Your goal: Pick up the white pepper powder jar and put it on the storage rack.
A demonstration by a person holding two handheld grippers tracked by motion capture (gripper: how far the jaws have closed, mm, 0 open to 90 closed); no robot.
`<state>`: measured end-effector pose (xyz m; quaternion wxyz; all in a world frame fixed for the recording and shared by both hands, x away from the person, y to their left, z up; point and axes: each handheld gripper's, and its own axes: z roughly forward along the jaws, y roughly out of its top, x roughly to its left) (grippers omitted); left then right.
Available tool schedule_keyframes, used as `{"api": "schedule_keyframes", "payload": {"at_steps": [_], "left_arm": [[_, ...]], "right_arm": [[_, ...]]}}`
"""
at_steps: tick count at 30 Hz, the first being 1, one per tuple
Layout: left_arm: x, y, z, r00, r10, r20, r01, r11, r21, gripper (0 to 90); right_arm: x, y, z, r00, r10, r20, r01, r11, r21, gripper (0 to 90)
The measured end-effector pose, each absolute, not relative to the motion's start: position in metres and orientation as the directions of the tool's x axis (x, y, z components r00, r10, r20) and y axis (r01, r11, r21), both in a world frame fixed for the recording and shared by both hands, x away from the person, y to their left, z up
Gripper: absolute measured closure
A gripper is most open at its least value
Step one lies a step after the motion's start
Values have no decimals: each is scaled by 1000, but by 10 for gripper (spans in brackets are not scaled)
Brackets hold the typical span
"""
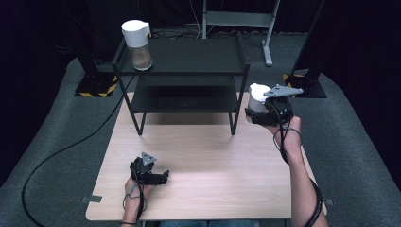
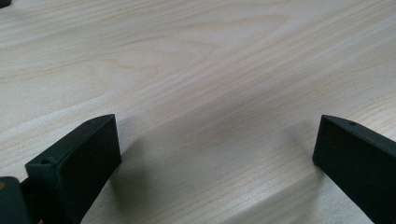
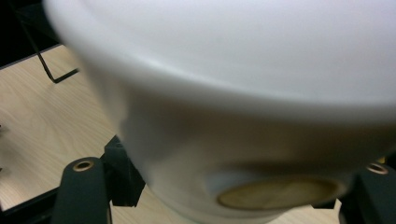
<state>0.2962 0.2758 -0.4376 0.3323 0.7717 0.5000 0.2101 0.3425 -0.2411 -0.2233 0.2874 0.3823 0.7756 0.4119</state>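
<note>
Fingers of right gripper (image 1: pixel 255 113) clamp white container (image 1: pixel 257 97), upright, lid topmost.

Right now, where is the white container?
In the high view, the white container is held in the right claw at the table's right edge, beside the black shelf.

Both grippers (image 1: pixel 163 178) (image 1: pixel 250 116) were black, blocky-jawed, each with a grey triangular plate (image 1: pixel 148 158) behind the fingers (image 2: pixel 77 168); black cables trailed back along bare forearms.

A light wooden table (image 1: pixel 208 161) holds a black two-tier metal shelf (image 1: pixel 189 61), with a white-lidded glass jar (image 1: pixel 137 45) of brownish contents on its top left corner.
</note>
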Motion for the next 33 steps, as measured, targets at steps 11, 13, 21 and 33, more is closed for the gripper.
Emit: {"api": "schedule_keyframes", "payload": {"at_steps": [11,13,21,33], "left_arm": [[296,276,-438,412,911,-8,632,-279,723,4],[296,276,-438,412,911,-8,632,-279,723,4],[296,276,-438,412,911,-8,632,-279,723,4],[296,276,-438,411,911,-9,632,-278,723,3]], "right_arm": [[349,-233,-211,-563,816,-132,339,374,863,298],[350,-233,-209,-566,815,-129,340,372,864,298],[356,-233,-200,-577,808,-118,333,365,869,298],[360,-229,-184,-589,800,-115,319,361,876,299]]}}
